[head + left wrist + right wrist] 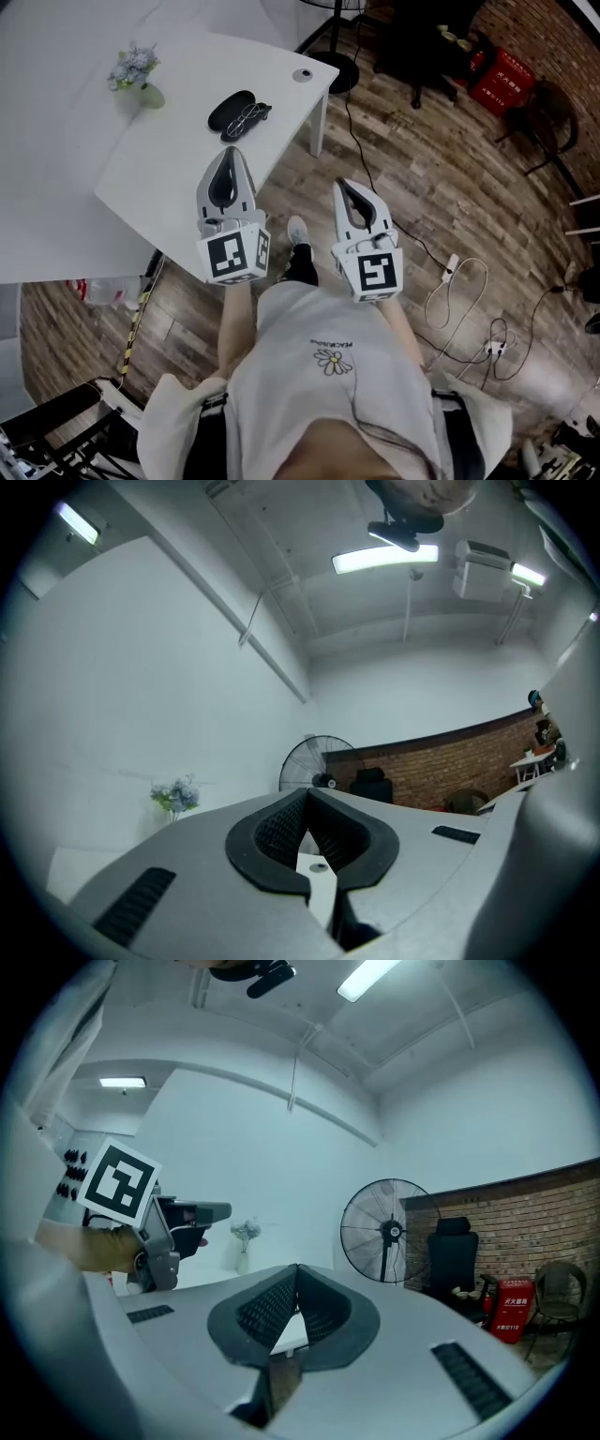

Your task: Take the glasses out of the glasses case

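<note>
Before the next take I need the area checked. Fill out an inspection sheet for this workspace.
Surface: white table, no spills seen.
Job's things: black glasses case; glasses lying outside, alongside it.
Clutter: flower vase.
Grippers: left gripper and right gripper clear of the case, fingers together, empty.
Cables: white cables and black cable loose on wood floor.
Surroundings: fan, red crate, brick wall.
</note>
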Tool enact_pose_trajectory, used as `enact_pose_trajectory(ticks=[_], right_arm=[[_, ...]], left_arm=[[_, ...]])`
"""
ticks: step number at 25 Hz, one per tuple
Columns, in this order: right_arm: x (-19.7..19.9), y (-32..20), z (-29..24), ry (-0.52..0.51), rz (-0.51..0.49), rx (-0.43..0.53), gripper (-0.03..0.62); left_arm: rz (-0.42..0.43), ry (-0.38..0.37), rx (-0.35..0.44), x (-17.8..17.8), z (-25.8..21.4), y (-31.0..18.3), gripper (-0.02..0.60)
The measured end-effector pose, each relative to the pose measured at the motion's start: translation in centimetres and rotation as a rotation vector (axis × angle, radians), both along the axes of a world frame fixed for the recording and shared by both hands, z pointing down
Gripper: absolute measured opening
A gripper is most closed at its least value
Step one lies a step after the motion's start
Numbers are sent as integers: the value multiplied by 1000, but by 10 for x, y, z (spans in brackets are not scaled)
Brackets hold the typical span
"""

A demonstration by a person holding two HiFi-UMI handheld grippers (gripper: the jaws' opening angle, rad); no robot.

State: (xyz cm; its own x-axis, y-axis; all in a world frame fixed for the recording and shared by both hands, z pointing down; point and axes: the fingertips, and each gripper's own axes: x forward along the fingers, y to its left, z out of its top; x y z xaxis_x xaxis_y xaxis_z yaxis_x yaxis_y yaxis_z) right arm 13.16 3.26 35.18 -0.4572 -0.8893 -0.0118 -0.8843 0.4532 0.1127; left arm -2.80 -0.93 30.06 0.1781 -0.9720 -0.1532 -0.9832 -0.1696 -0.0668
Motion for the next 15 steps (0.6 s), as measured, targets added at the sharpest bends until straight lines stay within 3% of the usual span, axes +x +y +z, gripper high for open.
enact_pose_trajectory(ticks=[6, 9, 15], right_arm=[[-41, -112, -1, 68, -37, -24, 9], [-68, -157, 2, 68, -68, -32, 9], [-115, -202, 5, 109, -149, 7, 9]], left_arm=[[-16, -5, 53, -34, -14, -93, 17], [-43, 44, 26, -59, -6, -123, 17], [-114, 13, -32, -102, 17, -164, 17]])
